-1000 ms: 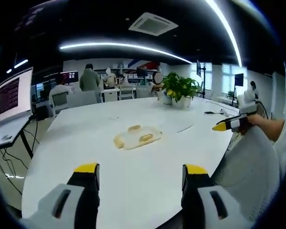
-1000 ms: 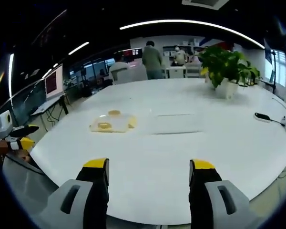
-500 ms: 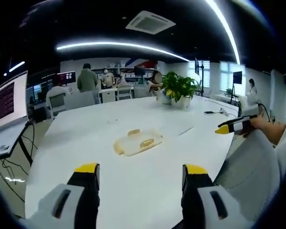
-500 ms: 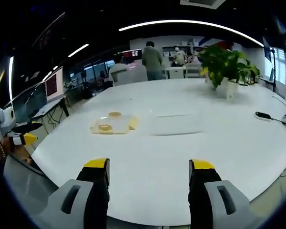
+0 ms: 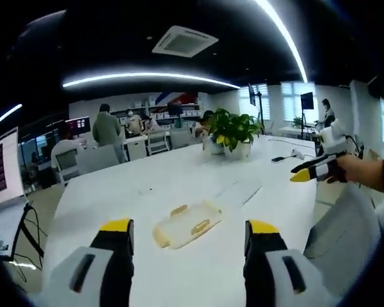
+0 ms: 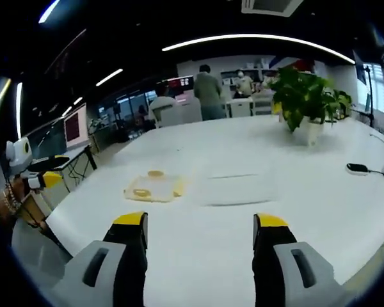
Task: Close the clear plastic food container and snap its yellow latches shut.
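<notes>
Container (image 5: pixel 187 224) lies flat on the white table (image 5: pixel 179 185), yellow latches (image 5: pixel 200 225) visible along its edges. In the left gripper view its long axis runs diagonally, lower left to upper right; in the right gripper view it lies roughly sideways. Clear lid (image 6: pixel 237 189) rests flat just beside it. Left gripper (image 5: pixel 188 238): jaws apart, empty, short of the container. Right gripper (image 6: pixel 200 231): jaws apart, empty, well back. Potted plant (image 6: pixel 306 102) stands farther along the table.

Yellow accents on white

Clear container (image 5: pixel 187 225) with yellow latches (image 5: pixel 200 225); white table (image 6: pixel 320 211); grey grippers (image 5: pixel 189 238), yellow-tipped; green potted plant (image 6: pixel 304 96), white pot.
</notes>
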{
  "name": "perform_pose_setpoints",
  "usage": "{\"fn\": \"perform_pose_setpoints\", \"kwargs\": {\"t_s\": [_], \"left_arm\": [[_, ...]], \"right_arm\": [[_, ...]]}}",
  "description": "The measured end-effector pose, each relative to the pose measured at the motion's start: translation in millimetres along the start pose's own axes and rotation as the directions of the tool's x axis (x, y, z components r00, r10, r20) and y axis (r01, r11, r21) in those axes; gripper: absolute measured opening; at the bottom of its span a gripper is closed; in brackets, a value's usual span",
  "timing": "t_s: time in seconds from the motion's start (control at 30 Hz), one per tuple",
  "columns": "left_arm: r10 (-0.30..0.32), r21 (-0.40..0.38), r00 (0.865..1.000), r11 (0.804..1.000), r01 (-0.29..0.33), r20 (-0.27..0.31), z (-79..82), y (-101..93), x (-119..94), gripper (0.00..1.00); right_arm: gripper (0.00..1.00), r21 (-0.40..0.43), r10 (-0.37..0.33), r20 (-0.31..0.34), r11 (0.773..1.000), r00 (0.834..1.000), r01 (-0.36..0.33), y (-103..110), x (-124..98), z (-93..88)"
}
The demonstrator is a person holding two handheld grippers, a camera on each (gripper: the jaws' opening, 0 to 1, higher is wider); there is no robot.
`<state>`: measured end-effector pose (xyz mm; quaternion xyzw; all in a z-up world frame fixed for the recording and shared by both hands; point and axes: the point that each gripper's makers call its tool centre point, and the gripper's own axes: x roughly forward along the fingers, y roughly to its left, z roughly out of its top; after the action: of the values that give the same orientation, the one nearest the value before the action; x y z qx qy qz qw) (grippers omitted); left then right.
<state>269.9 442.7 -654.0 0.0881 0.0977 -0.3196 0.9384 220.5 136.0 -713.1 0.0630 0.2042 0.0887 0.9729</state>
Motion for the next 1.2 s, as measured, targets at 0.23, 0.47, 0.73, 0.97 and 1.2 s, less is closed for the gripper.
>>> {"fn": "perform_pose_setpoints", "kwargs": {"t_s": [0.23,0.47,0.73,0.97,1.2], "left_arm": [[0.004,0.045,1.000,0.999,-0.005,0.019,19.8,22.0,24.6,0.66],[-0.065,0.071,0.996,0.995,0.069,-0.065,5.4,24.3,58.7,0.61],[-0.102,0.190,0.968,0.971,0.147,-0.227,-30.3,35.9,99.0,0.59],[-0.133,0.253,0.945,0.944,0.213,-0.298,-54.7,47.7,130.4,0.56],[-0.160,0.311,0.907,0.904,0.294,-0.390,-83.1,59.4,154.0,0.56]], "right_arm": [[0.58,-0.064,0.042,0.010,0.997,0.999,-0.042,6.5,21.3,23.0],[0.53,-0.173,0.099,-0.025,0.980,0.995,-0.102,13.3,53.7,37.2],[0.51,-0.442,0.148,-0.149,0.874,0.978,-0.200,20.8,98.1,40.0],[0.51,-0.571,0.208,-0.251,0.757,0.945,-0.318,36.4,143.4,38.2],[0.52,-0.641,0.238,-0.411,0.610,0.880,-0.465,49.4,185.4,22.8]]}}
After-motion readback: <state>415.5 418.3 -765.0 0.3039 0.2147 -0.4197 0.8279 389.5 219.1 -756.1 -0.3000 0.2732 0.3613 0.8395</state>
